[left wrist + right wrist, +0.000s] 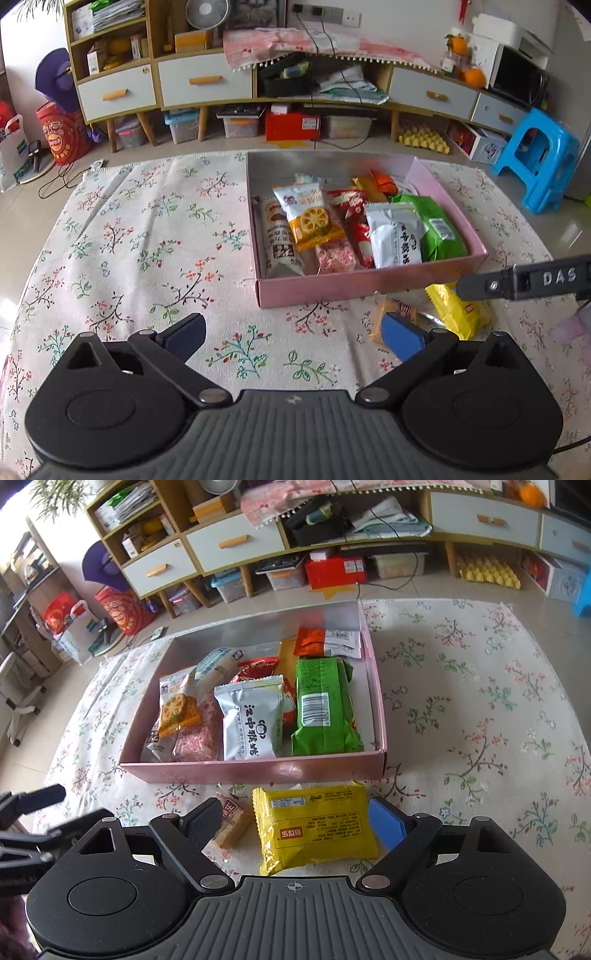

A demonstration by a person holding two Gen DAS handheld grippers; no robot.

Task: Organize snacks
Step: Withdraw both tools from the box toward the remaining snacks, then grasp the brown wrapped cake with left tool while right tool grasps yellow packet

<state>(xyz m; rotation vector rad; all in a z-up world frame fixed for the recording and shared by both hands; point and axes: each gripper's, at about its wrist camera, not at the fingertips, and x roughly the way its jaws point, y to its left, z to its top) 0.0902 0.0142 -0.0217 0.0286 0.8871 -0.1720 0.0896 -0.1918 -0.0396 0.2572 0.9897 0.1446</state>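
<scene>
A pink box (pixel 369 286) on the floral cloth holds several snack packets, among them a white one (pixel 395 236) and a green one (pixel 436 229). In front of the box lie a yellow packet (pixel 314 825) and a small orange biscuit packet (pixel 232 823). My right gripper (pixel 295 821) is open and straddles the yellow packet, with its left pad beside the biscuit packet. My left gripper (pixel 295 334) is open over bare cloth, and its right pad (pixel 404 338) hangs just over the biscuit packet (pixel 388 314). A finger (pixel 517 280) of the right gripper reaches in from the right.
The floral cloth (pixel 147 240) covers the table, with bare stretches to the left of the box and to its right (pixel 480 701). Beyond the far edge stand a low cabinet with drawers (pixel 207 79), storage bins beneath it and a blue stool (pixel 535 155).
</scene>
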